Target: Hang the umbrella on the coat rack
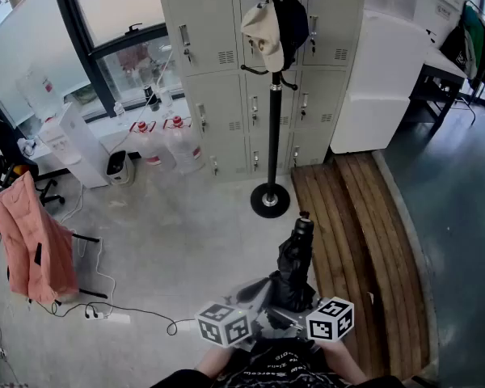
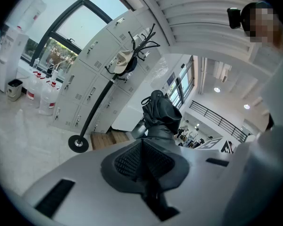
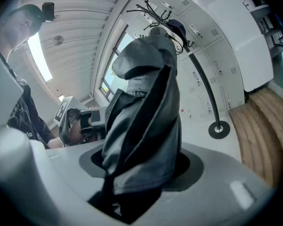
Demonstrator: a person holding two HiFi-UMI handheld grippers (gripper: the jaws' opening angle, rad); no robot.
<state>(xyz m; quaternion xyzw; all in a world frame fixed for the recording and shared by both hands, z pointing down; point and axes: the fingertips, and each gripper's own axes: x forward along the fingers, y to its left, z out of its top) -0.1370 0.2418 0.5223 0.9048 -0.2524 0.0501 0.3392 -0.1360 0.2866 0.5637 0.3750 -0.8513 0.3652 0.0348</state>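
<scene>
The left gripper (image 2: 144, 160) and right gripper (image 3: 140, 171) are both clamped on the lower end of the folded black fabric umbrella (image 1: 296, 259). Its long axis points forward toward the black metal coat rack (image 1: 273, 111), which stands well apart.

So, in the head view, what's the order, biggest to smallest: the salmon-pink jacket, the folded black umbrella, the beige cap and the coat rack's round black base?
1. salmon-pink jacket
2. folded black umbrella, helped by nearness to the camera
3. beige cap
4. round black base, only slightly smaller than the cap
</scene>
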